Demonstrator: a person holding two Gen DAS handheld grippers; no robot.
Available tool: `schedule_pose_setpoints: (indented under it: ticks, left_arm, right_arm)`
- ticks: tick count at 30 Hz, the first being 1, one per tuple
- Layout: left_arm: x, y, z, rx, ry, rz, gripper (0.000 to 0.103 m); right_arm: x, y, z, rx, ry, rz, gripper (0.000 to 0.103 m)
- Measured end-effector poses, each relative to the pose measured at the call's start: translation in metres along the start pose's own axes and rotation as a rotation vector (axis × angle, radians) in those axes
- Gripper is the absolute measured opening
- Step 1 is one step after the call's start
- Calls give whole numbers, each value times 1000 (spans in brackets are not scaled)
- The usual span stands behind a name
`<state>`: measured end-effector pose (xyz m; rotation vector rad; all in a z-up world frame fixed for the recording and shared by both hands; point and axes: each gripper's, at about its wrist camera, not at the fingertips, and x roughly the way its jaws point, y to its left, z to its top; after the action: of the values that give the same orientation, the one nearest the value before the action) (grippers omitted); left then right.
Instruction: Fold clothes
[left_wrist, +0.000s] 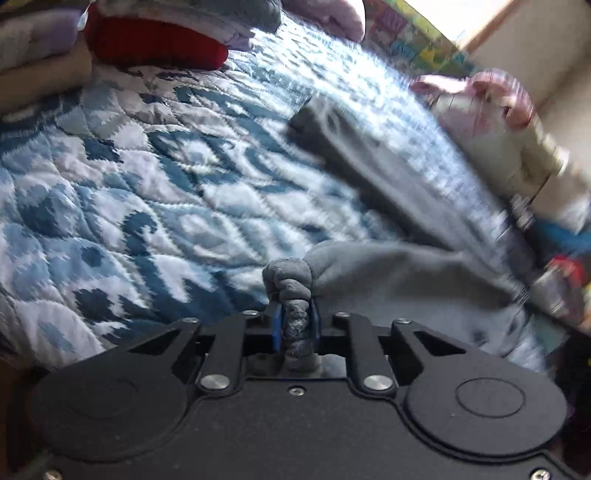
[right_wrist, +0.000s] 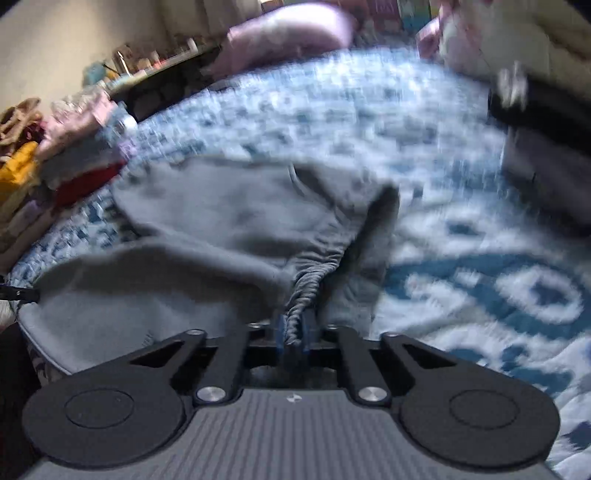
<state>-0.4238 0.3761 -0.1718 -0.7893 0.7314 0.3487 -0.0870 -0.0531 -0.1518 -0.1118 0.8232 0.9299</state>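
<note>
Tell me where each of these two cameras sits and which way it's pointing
Left wrist: sits on the left gripper, looking along its fingers over the blue patterned quilt toward a red garment; its own jaws pinch bunched grey cloth.
Right wrist: sits on the right gripper, facing across the bed toward a pink pillow; its jaws pinch gathered grey fabric.
Shared: the grey garment, the quilt, and the red garment.

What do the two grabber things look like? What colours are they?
Both are mostly black. The left gripper has flat black link arms, silver rivets and screws, two round black discs on its body, and blue pads on its fingers. The right gripper matches, with blue pads too, but its body is grey with ribbed stripes and a tiny white mark.
</note>
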Motion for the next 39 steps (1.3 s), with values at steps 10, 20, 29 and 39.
schedule_pose_setpoints:
  ticks: [10,20,29,39]
  left_arm:
    - [-7,-10,-8,162,-18,141,39]
    - [2,-71,-16,473,-43,68,38]
    - [31,-63,-20,582,76,86,39]
    - [-23,-75,-49,908,-7,54,42]
  right_arm:
    - [13,6,-5,-35,149,-143,10]
    - [-11,56,11,-157,14,-158,16]
    - [36,76,-29,-355,221,-241,16]
    - [-9,84,-32,-590,144,-332,30]
